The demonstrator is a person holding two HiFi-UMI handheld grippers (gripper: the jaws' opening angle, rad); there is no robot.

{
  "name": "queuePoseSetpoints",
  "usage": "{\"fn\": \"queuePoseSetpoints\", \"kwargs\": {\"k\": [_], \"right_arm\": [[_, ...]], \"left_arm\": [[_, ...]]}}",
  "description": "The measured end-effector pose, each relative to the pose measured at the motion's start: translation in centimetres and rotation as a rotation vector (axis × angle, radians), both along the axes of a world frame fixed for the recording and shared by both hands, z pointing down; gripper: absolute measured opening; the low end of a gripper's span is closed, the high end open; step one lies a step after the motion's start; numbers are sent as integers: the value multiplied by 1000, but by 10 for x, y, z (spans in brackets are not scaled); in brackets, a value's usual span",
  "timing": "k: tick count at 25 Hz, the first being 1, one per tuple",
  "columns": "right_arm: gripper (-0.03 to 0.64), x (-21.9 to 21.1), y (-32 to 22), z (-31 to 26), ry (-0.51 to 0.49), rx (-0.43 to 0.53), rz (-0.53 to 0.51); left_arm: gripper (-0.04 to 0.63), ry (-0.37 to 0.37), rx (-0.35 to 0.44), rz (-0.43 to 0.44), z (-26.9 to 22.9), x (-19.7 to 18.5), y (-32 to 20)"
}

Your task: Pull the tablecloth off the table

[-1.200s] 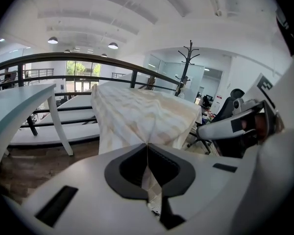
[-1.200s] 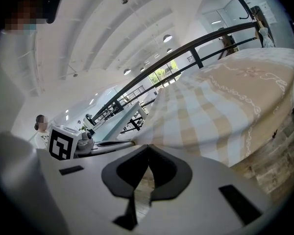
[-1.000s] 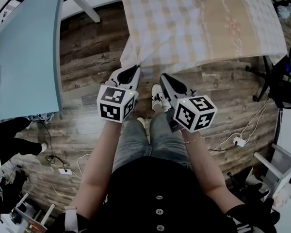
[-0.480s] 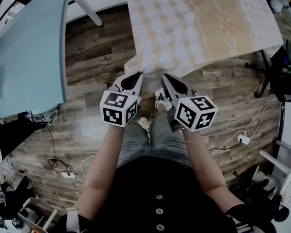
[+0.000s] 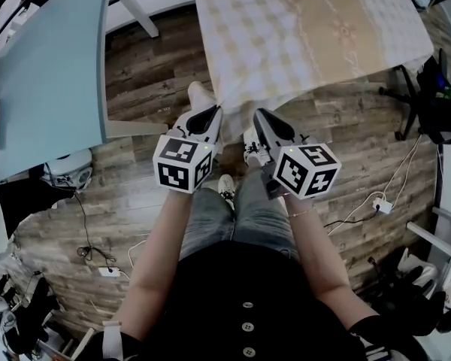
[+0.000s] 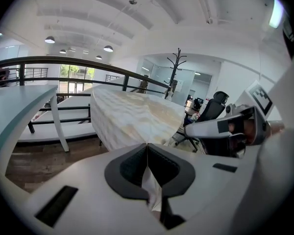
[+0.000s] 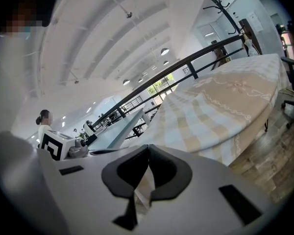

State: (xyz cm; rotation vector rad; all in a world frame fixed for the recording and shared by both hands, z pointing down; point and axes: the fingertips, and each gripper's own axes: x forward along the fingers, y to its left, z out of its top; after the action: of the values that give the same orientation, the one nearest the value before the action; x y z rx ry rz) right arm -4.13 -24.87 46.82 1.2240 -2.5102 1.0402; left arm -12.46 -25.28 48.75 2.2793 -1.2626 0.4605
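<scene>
Tablecloth (image 5: 308, 28) dragged nearer, both hand-held grippers (image 5: 210, 116) (image 5: 260, 118) clamped on its edge, blue table (image 5: 45, 74) alongside.

Left gripper (image 5: 204, 119), right gripper (image 5: 267, 124) side by side — fingers (image 6: 129, 169) pinched together.

Pale desk (image 5: 45, 74), wooden floor (image 5: 150, 74)

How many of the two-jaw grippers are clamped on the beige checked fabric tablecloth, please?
2. The left gripper pinches the hanging near edge of the beige checked fabric tablecloth; the right gripper pinches that edge just beside it.
</scene>
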Motion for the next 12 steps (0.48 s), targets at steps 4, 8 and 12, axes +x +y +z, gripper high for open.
{"fn": "queuePoseSetpoints", "kwargs": {"k": [4,8,12], "right_arm": [[26,4,8,-2,1,13,27],[26,27,24,-7,-5,27,63],[26,39,42,-8,-7,30,84]], "left_arm": [[17,-8,3,19,-2,-2,15],[17,-6,1,35,-8,14,37],[17,-12,1,48,-7,25,59]]}}
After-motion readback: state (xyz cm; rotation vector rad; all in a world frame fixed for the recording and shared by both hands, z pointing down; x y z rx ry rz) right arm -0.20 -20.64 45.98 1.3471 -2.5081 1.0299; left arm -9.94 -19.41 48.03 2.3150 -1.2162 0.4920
